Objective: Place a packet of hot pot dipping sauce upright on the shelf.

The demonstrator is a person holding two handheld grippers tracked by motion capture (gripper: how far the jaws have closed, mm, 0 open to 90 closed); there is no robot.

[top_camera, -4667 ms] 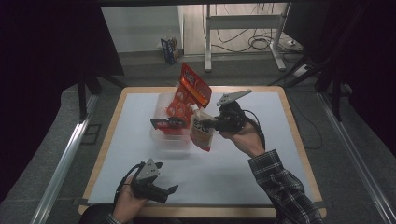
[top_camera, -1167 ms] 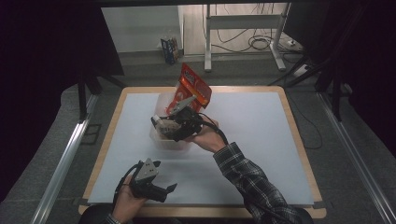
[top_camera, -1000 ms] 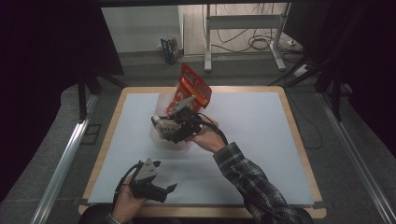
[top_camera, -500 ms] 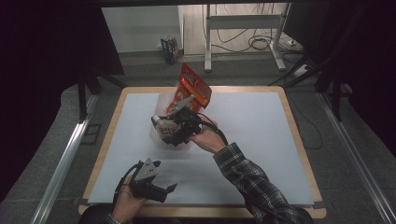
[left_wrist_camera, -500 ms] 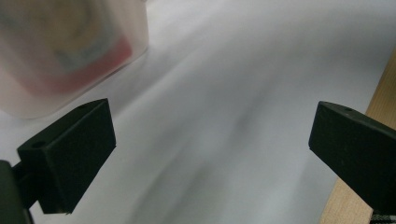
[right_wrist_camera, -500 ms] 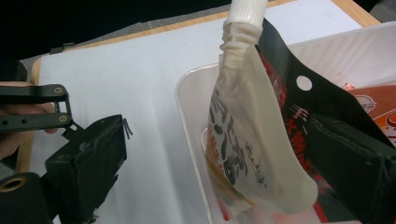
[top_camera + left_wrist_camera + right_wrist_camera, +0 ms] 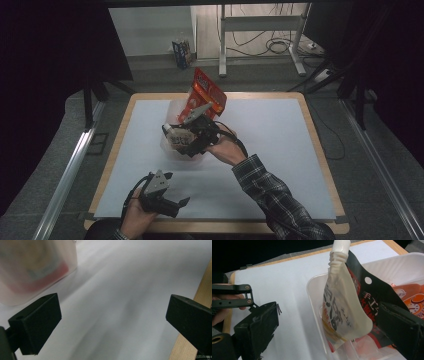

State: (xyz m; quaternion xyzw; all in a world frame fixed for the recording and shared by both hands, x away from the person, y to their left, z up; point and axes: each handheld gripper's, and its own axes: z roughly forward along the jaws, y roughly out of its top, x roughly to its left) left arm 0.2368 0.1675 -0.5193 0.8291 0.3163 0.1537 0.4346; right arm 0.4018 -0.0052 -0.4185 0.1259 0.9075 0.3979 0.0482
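Now my right fingers (image 7: 329,332) stand apart, having just opened around the spouted pouch (image 7: 342,307), which leans in the clear tub (image 7: 317,290), cap toward twelve o'clock. Left fingers (image 7: 112,322) gape idle over the desk (image 7: 280,150), farther off.

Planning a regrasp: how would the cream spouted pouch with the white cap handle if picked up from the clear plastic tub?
The cream spouted pouch is likely floppy: its neck is crumpled below the white cap. Its glossy film probably slips. Leaning in the clear plastic tub, it may slump if nudged.
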